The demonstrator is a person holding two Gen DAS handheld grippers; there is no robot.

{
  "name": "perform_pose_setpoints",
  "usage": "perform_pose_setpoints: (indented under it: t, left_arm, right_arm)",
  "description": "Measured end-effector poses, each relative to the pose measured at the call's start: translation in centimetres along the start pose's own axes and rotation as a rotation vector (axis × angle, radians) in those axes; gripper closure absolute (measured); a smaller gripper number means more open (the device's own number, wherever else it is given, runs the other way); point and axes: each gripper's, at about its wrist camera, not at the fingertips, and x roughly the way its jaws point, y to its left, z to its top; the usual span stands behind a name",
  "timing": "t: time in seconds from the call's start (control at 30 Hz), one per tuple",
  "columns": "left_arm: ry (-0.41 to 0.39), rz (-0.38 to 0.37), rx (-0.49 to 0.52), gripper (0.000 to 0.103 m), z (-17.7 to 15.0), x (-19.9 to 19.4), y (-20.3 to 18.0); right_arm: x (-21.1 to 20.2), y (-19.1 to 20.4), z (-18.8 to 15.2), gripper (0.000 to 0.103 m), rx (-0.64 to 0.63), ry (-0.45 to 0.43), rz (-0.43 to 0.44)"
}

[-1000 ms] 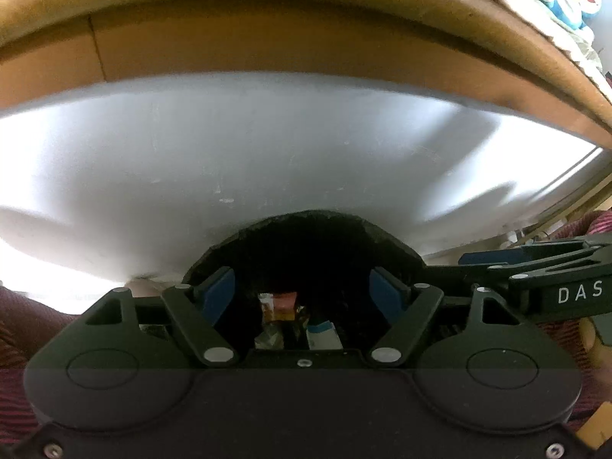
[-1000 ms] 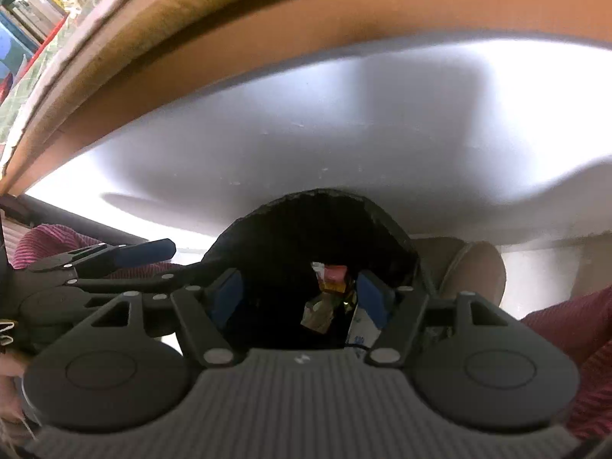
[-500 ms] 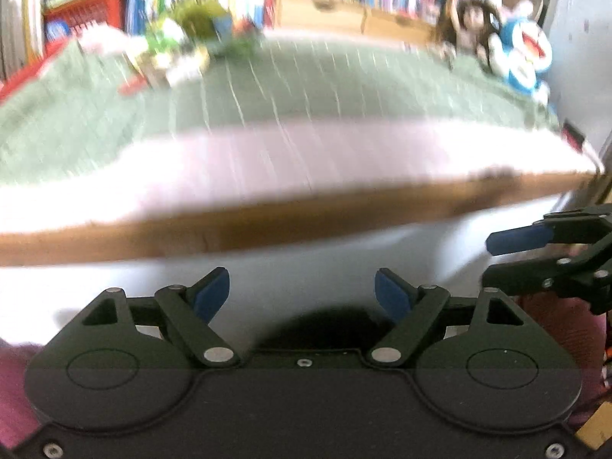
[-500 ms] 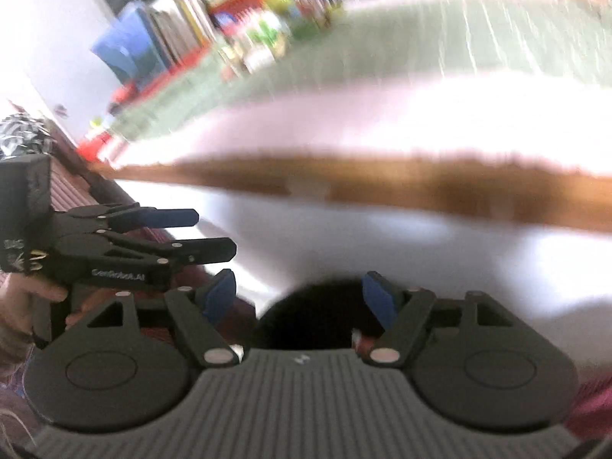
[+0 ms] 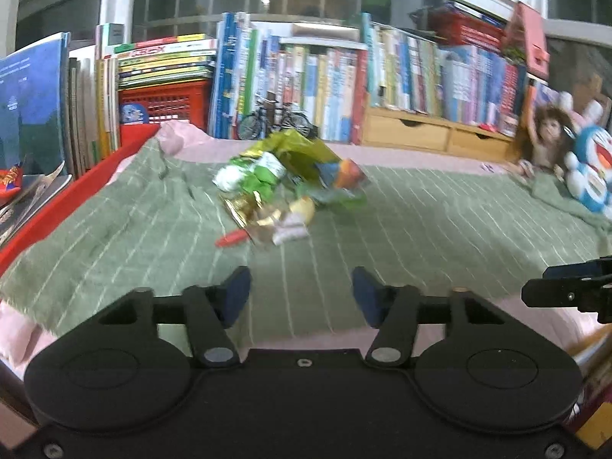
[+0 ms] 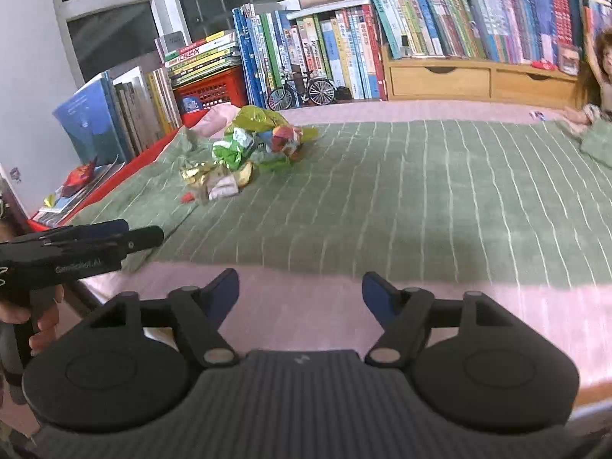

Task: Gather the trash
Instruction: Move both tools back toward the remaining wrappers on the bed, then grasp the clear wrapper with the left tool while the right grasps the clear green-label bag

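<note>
A heap of trash [image 5: 283, 187], crumpled green, gold and white wrappers, lies on the green striped cloth [image 5: 440, 229], far ahead of my left gripper [image 5: 300, 290]. A small red wrapper [image 5: 231, 238] lies nearest. The left jaws are closing with nothing between them. In the right wrist view the same heap of trash [image 6: 244, 149] sits far ahead and to the left of my right gripper [image 6: 300, 294], whose jaws are closing slightly and hold nothing. Each gripper shows in the other's view: the right gripper [image 5: 573, 290] and the left gripper [image 6: 95, 241], held by a hand [image 6: 42, 329].
Rows of books [image 5: 325, 76], a red crate [image 5: 164, 99], a toy bicycle [image 6: 302, 90] and wooden drawers [image 5: 432, 134] line the back. A doll [image 5: 543, 141] and a blue cat toy [image 5: 589, 176] stand at the right. A red ledge [image 5: 69, 199] with booklets borders the left.
Both grippers rose from over a dark bin of wrappers below the table edge to above the tabletop. The trash heap has come into view. The left jaws have narrowed.
</note>
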Motion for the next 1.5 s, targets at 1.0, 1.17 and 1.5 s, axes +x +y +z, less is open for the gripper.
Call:
perform_pose_setpoints:
  t: [1.0, 1.17, 1.5]
  left_arm:
    - [-0.016, 0.019, -0.125, 0.063, 2.2, 13.5, 4.9]
    - [-0.032, 0.037, -0.132, 0.06, 1.7, 12.5, 5.1]
    - [-0.03, 0.027, -0.129, 0.057, 1.6, 12.1, 5.1]
  right_arm:
    - [20.6, 4.7, 8.9, 0.05, -0.184, 0.093, 0.021]
    - [20.6, 4.8, 8.3, 0.071, -0.184, 0.107, 0.036]
    - [16.4, 3.5, 6.8, 0.091, -0.234, 0.067, 0.014]
